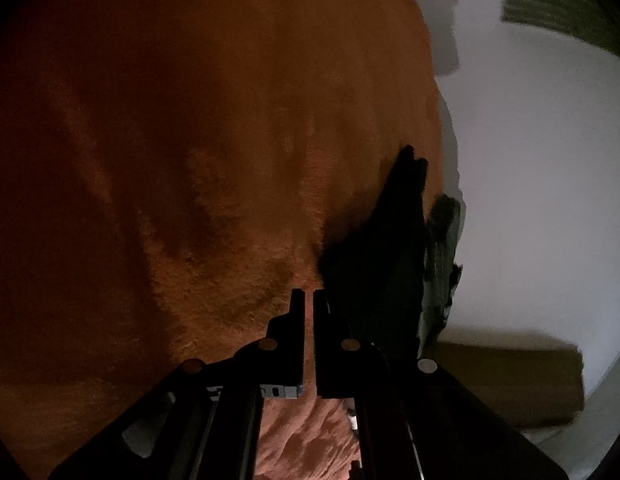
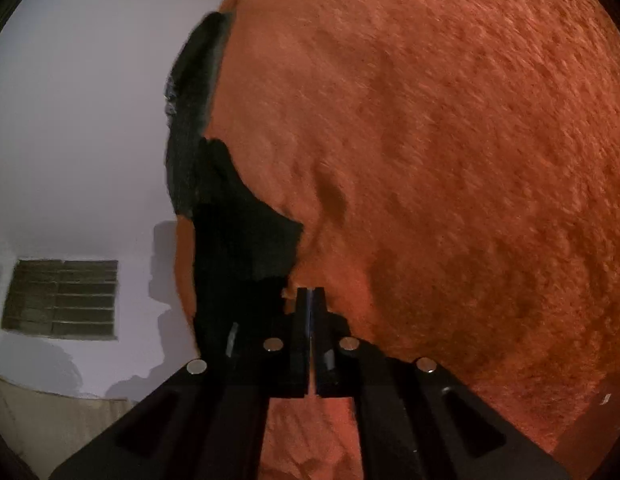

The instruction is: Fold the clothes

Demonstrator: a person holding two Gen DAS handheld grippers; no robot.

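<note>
A fuzzy orange garment [image 1: 214, 152] hangs close in front of both cameras and fills most of each view. It has a black trim piece [image 1: 382, 248] at its edge, which in the right wrist view is the black trim [image 2: 230, 240] left of centre. My left gripper [image 1: 309, 294] is shut on the orange fabric beside that trim, and the cloth bunches below its fingers. My right gripper [image 2: 310, 292] is shut on the orange garment [image 2: 450, 160] at its edge, just right of the black trim. What lies behind the cloth is hidden.
A white wall [image 1: 550, 200] shows to the right of the cloth in the left wrist view, with a green striped thing [image 1: 566, 4] at the top and a brown box [image 1: 510, 380] low down. The right wrist view shows a dark barred window [image 2: 62, 300] on the white wall.
</note>
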